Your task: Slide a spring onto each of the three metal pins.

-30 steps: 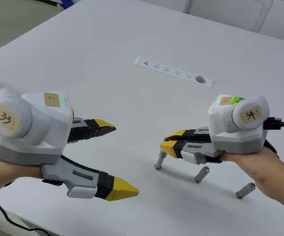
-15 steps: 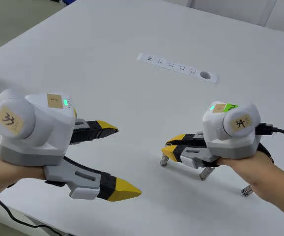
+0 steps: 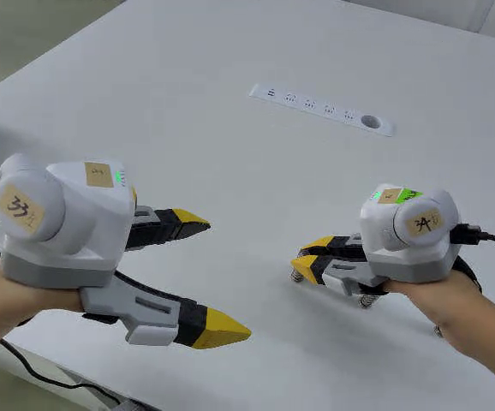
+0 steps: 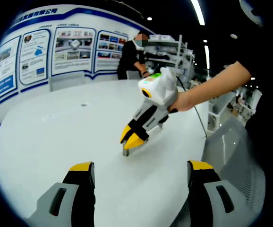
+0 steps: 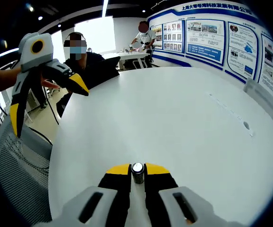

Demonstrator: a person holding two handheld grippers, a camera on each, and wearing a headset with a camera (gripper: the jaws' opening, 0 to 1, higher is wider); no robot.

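Right gripper (image 3: 304,265) has its jaws pinched nearly together on a coiled spring (image 5: 137,172) with a shiny round metal end, gripped at the very tips with its lower end on the desk (image 3: 187,103). Off to one side and well apart, the left gripper (image 3: 222,278) gapes wide with nothing in it. I judge the work unfinished, though how many of the three are done I cannot tell: a second spring (image 3: 366,300) sits under the right gripper's body, and a power strip (image 3: 320,109) lies well beyond both grippers, blocking nothing.
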